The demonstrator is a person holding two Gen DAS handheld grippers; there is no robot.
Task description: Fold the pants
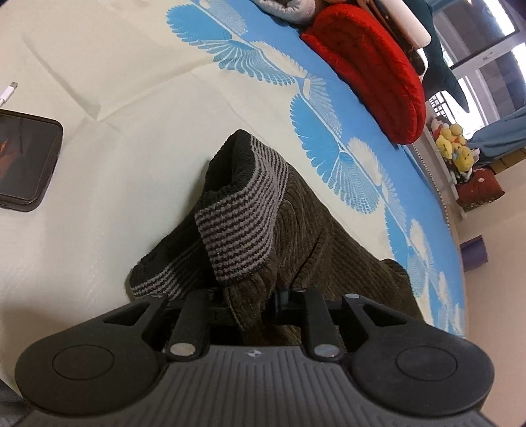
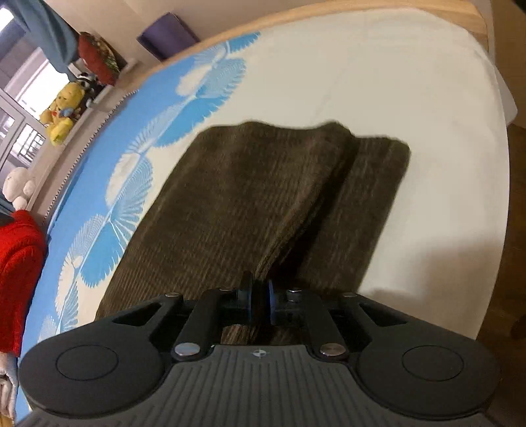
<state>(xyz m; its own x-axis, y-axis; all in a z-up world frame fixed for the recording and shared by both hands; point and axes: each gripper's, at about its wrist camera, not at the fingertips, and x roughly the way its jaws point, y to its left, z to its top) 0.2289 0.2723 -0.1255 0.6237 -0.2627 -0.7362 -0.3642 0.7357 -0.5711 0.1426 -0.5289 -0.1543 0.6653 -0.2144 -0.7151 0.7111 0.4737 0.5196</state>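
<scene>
Dark olive corduroy pants lie on a bed with a white and blue patterned sheet. Their grey-and-black striped waistband is bunched up and lifted in the left wrist view. My left gripper is shut on the pants fabric just below the waistband. In the right wrist view the pants' legs stretch away from me, one layer over the other, slightly blurred. My right gripper is shut on the pants' edge, with the blue pads pinching the fabric.
A black phone and a white cable end lie on the sheet at left. A red cushion sits at the bed's far side. Plush toys line a window ledge. The bed's wooden edge runs along the far side.
</scene>
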